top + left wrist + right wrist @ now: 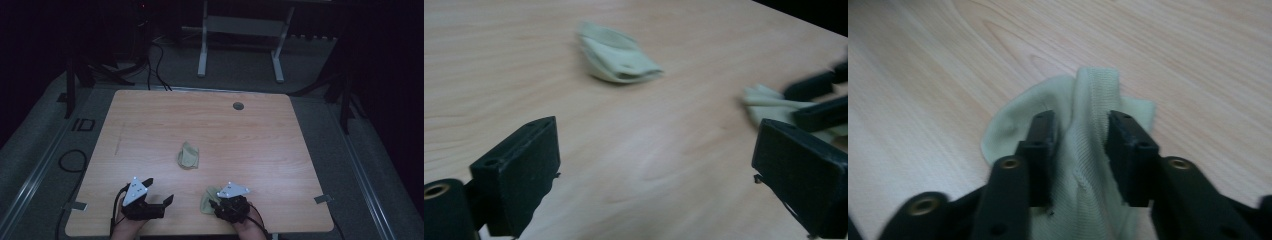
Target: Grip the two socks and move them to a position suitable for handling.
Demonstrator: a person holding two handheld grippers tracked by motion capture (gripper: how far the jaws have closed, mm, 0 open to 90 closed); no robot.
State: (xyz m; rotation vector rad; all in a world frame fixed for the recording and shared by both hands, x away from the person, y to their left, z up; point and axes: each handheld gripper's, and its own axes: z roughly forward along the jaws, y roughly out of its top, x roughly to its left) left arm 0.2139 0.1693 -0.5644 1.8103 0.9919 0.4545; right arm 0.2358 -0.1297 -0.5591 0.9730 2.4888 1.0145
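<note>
The right gripper [1080,145] straddles a pale green sock [1083,200] near the table's [260,120] front edge, jaws apart and, it seems, not pinching. The left gripper [659,175] hovers spread wide, empty. The cloth could bunch and slip (no containers anywhere). A second sock [188,155] lies mid-table.
</note>
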